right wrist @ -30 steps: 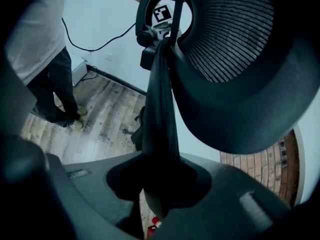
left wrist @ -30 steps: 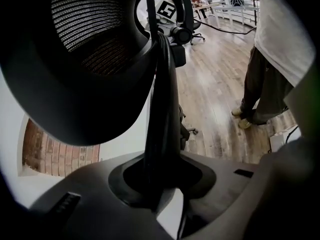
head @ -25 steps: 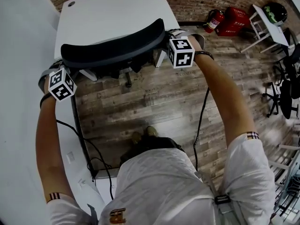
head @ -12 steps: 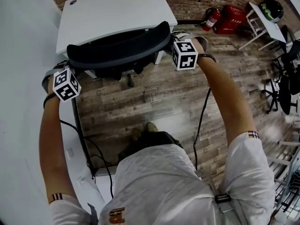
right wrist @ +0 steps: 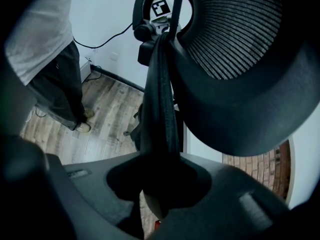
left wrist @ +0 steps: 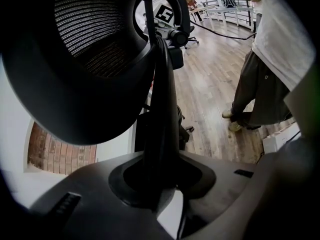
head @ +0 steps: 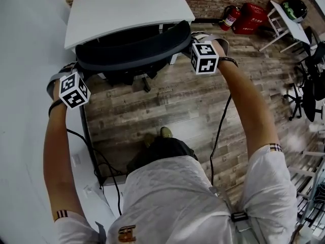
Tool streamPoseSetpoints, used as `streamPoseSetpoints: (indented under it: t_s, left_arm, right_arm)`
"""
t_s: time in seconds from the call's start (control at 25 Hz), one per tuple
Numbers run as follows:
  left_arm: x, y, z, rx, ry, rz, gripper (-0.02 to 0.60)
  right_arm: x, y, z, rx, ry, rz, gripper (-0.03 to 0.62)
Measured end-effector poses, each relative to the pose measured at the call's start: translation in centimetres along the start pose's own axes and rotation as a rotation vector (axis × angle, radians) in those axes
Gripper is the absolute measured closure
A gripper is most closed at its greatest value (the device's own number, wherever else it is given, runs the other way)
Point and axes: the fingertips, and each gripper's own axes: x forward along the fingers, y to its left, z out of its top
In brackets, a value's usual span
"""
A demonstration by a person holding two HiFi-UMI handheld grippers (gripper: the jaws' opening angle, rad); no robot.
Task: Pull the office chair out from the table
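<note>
The black mesh-backed office chair (head: 129,47) stands with its backrest just beside the near edge of the white rectangular table (head: 127,6). I judge an uneven pull could swivel it on its castors and twist the thin backrest rim out of one grip (the black cable (head: 218,136) hanging by the person's feet could also snag a backward step). The left gripper (left wrist: 160,181) has its jaws drawn narrow and clamped on the rim at one end of the backrest, and the right gripper (right wrist: 160,186) clamps the other end likewise.
</note>
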Motion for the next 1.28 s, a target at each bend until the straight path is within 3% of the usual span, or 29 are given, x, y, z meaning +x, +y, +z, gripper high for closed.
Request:
streamPoseSetpoints:
  t_s: [1.28]
  left_arm:
    - [-9.4,-15.8,3.8,-0.04,0.034,-0.011,0.479]
  right_arm:
    - [-9.7,14.8,2.2,-0.031,-0.013,0.008,0.507]
